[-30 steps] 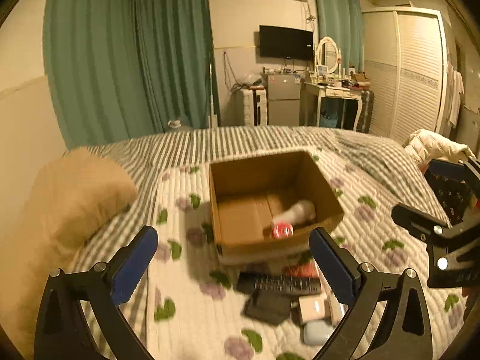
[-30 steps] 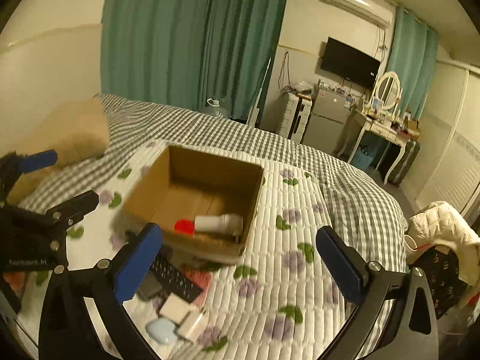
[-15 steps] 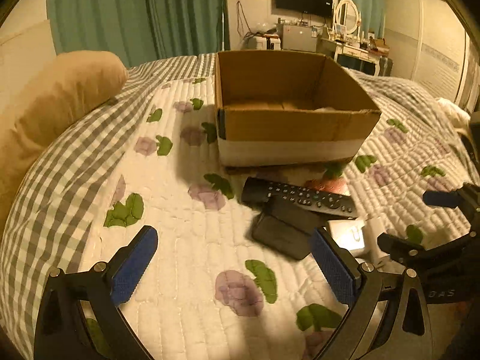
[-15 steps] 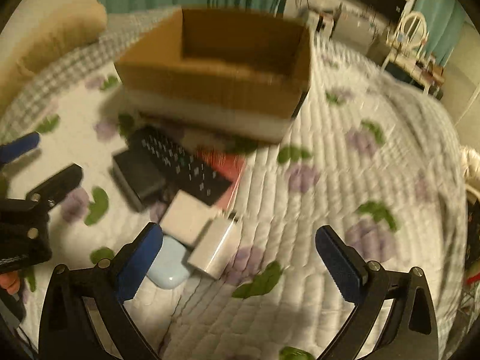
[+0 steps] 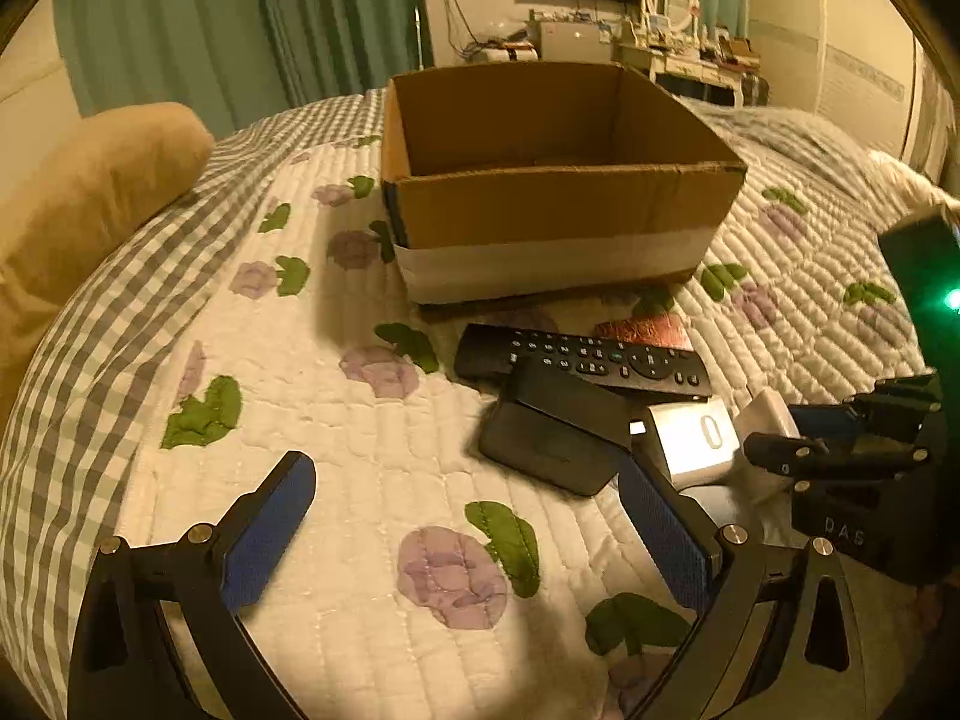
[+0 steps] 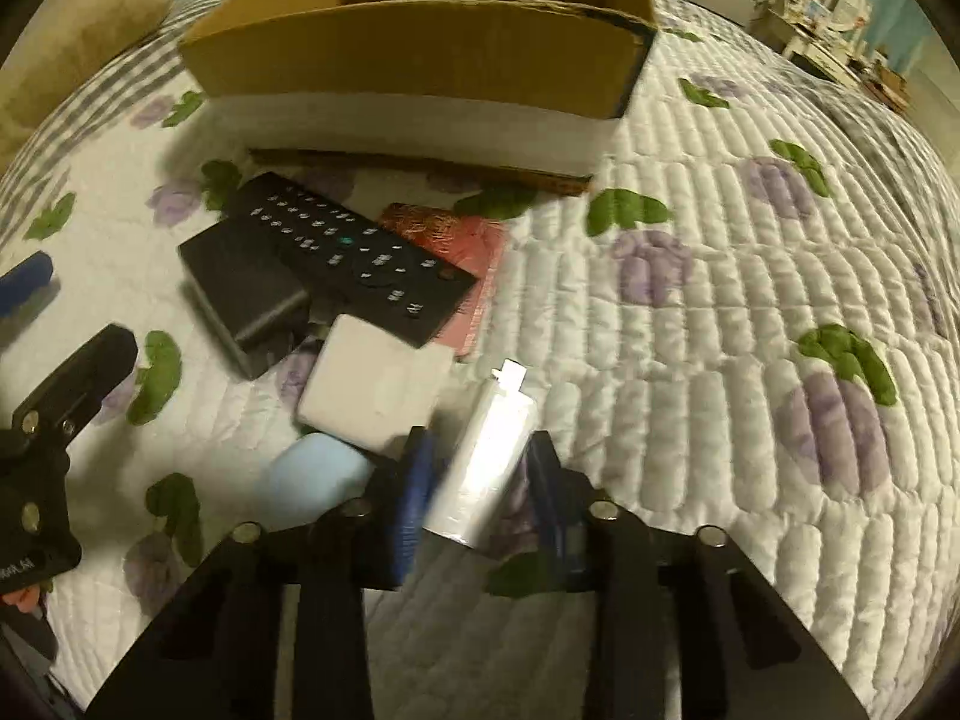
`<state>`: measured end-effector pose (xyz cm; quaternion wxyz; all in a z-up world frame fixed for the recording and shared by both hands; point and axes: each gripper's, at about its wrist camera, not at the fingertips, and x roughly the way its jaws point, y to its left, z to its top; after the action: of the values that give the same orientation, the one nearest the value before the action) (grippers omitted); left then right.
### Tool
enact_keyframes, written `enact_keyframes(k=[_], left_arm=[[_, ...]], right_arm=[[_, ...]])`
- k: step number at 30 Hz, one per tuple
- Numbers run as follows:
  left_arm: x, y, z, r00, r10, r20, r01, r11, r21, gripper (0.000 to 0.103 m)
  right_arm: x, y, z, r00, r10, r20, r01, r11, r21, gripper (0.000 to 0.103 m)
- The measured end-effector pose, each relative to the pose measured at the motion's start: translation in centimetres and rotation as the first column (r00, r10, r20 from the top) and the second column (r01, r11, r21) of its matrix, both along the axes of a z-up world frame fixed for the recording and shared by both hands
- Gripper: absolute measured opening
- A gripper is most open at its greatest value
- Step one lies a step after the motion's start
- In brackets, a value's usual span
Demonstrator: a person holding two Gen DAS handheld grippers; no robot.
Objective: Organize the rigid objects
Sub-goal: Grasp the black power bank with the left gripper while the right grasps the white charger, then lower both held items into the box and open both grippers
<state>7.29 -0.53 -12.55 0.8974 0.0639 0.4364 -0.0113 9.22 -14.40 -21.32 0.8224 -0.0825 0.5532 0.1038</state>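
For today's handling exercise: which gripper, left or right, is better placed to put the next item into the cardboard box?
Right. The right gripper is closing around the white charger, while the left gripper stands open over bare quilt, holding nothing.

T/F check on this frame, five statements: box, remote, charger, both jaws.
1. The cardboard box stands upright with its top open. True.
2. The black remote lies inside the box. False: it lies on the quilt in front of the box, partly over a black case.
3. The right gripper has the white charger between its jaws. True; the jaws are closing on it.
4. The left gripper holds the light blue case. False: its jaws are open with only quilt between them.
5. A red packet lies on top of the remote. False: the remote lies partly over the packet.
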Motion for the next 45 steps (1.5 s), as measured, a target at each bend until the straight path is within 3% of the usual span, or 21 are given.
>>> enact_keyframes(k=[7,16,21,23,25,28,30,37,45], left_arm=[[1.2,-2.0,-1.9,0.998,-0.046,-0.049,0.049,0.997,0.066,0.103],[3.3,-3.7,-2.9,0.993,-0.062,-0.096,0.074,0.99,0.123,0.103],[5.1,-3.4,-4.2,0.984,-0.042,-0.171,0.057,0.995,0.083,0.101],[5.4,-3.7,-4.5,0.982,-0.061,-0.181,0.075,0.994,0.073,0.093],[5.7,-4.2,-4.7,0.976,-0.102,-0.195,0.114,0.992,0.05,0.075],[5.8,-4.6,-4.7,0.973,-0.129,-0.193,0.145,0.987,0.07,0.074],[5.7,-4.1,-4.4,0.972,-0.127,-0.197,0.135,0.99,0.028,0.073],[2.6,-2.6,-0.4,0.989,-0.116,-0.093,0.112,0.992,-0.053,0.072],[1.7,-1.1,7.7,0.991,-0.118,0.064,0.126,0.982,-0.138,0.072]], right_arm=[[1.7,0.4,-1.3,0.999,-0.007,-0.039,0.008,1.0,0.027,0.028],[0.8,-0.8,4.9,0.985,-0.016,0.171,0.002,0.997,0.079,0.022],[2.0,-0.8,6.4,0.979,-0.004,0.206,-0.012,0.997,0.077,0.022],[2.3,-1.1,5.8,0.981,-0.013,0.194,-0.007,0.995,0.099,0.022],[2.1,-1.6,5.4,0.983,-0.02,0.184,0.0,0.994,0.11,0.022],[2.0,-2.0,5.1,0.984,-0.029,0.176,0.008,0.993,0.122,0.022],[1.9,-2.1,5.1,0.984,-0.028,0.178,0.007,0.993,0.121,0.022],[1.3,-2.4,6.7,0.974,-0.04,0.225,0.005,0.988,0.155,0.022],[1.3,-2.3,13.3,0.94,-0.027,0.339,-0.031,0.986,0.163,0.022]])
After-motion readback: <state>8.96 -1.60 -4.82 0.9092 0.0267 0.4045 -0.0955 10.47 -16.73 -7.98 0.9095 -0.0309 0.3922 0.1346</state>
